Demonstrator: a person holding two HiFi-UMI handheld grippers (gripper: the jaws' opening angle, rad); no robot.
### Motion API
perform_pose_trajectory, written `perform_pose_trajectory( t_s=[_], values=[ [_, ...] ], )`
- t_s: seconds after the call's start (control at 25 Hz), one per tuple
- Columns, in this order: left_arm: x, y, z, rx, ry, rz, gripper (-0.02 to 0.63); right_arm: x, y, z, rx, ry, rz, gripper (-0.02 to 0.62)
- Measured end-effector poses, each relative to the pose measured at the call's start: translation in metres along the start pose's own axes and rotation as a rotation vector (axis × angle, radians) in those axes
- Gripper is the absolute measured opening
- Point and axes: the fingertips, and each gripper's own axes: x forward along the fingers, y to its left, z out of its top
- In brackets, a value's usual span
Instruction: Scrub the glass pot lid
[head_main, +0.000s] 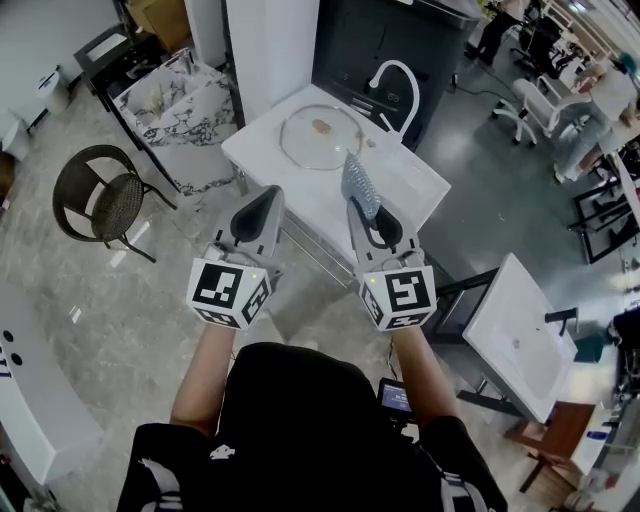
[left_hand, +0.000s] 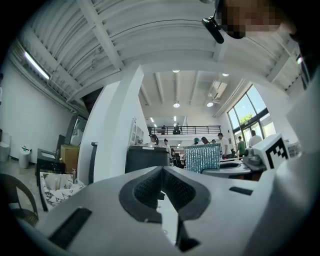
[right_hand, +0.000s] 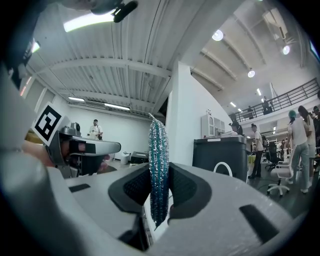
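Grey stone floor surrounds the white sink counter that stands at twelve o'clock from me in the head view. The glass lid lies flat on it, with the tap at its two o'clock. Both my tools hover short of the counter edge. My right gripper carries a glittery scrubbing pad that points toward the lid without touching it. My left gripper sits at nine o'clock from the right one. I judge that scrubbing has not begun. The next move calls for bringing the pad down onto the glass, perhaps with the left tool steadying the rim.

From the left gripper view, the jaws are pressed together with nothing between them. Only here does the pad show its broad face, at two o'clock.

From the right gripper view, the ribbed pads clamp the scrubbing pad edge-on. That firm grip is plainer here than from above. Neither gripper view shows the lid.
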Motion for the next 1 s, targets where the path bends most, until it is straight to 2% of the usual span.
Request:
perform_pose_trajectory(
  t_s=[0.56,1.0],
  values=[
    [0.033,-0.004,-0.017,-0.006,0.040,-0.021,0.005,0.008,-0.031,-0.021,0.046,0.024,-0.016,0.071],
    [0.090,0.041,-0.035,-0.036,0.059,-0.020,0.005,0.072,-0.059,-0.036,0.045,0.047,-0.017,0.072]
  ],
)
